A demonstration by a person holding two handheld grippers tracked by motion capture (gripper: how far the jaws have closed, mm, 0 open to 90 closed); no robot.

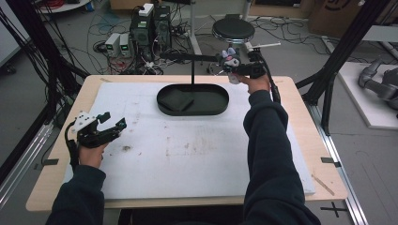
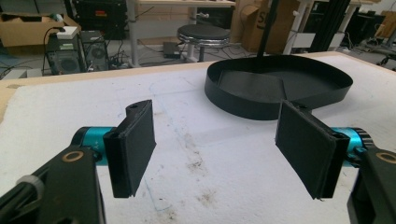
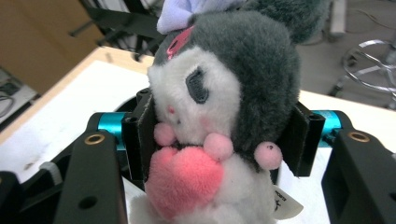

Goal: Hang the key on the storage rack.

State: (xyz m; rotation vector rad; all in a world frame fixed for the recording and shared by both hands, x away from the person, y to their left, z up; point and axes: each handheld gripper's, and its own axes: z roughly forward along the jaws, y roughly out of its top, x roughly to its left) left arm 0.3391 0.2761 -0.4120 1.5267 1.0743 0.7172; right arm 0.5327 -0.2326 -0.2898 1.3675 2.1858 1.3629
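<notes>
A mat [image 1: 187, 154] covers the table [image 1: 56, 183]. A tray [image 1: 192, 99] sits on the mat's far middle. The left gripper [image 1: 111, 121] is over the mat's left side; the right gripper [image 1: 225, 63], clamping a plush [image 1: 230, 58], is beyond the tray's right end.

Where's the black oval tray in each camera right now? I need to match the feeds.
High view: black oval tray at the table's far centre, on the white mat.
Left gripper view: upper right, beyond the open jaws.
Right gripper view: I can't make it out behind the plush toy.
Shared landmark: the white mat.
</notes>
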